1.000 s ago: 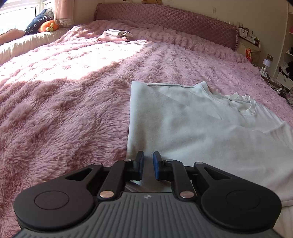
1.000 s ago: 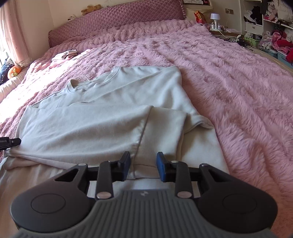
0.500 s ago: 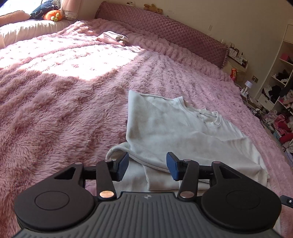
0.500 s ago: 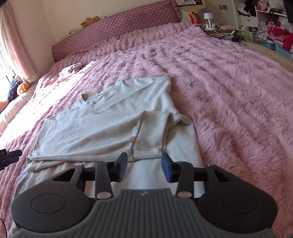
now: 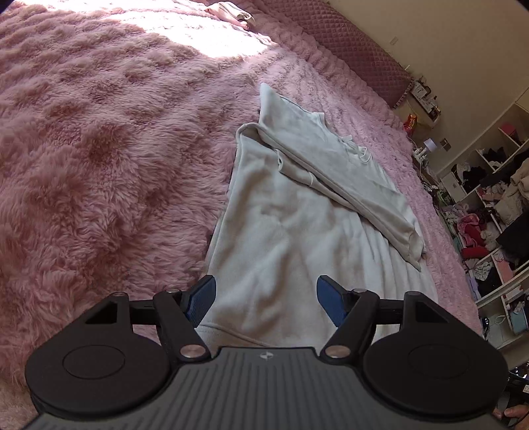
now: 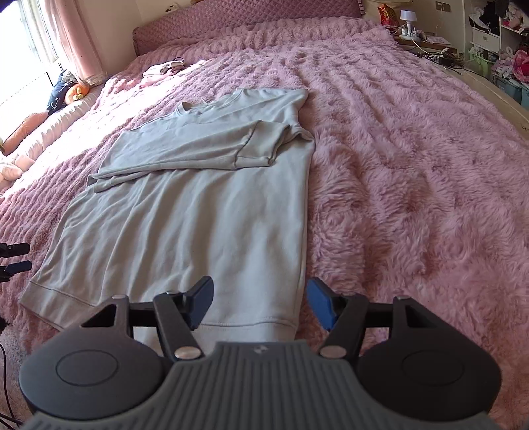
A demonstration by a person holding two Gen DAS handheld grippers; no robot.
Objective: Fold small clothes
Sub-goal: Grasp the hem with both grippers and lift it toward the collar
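A pale grey sweatshirt (image 6: pixel 185 228) lies flat on the pink fluffy bedspread (image 6: pixel 413 172), both sleeves folded across its chest (image 6: pixel 205 149). It also shows in the left wrist view (image 5: pixel 284 238). My right gripper (image 6: pixel 259 306) is open and empty, hovering over the hem's right corner (image 6: pixel 281 322). My left gripper (image 5: pixel 266 299) is open and empty, above the hem's left part (image 5: pixel 231 330). The left gripper's fingertips (image 6: pixel 15 258) show at the left edge of the right wrist view.
A small folded pink garment (image 6: pixel 162 69) lies near the quilted headboard (image 6: pixel 251 15). Cushions (image 6: pixel 66 94) line the window side. A nightstand with a lamp (image 6: pixel 406 20) and cluttered shelves (image 5: pixel 489 211) stand beyond the bed's right edge.
Both grippers opened wide and pulled back from the folded sleeves toward the hem. The left gripper let go of the cloth it was shut on; the sleeves now lie across the chest.
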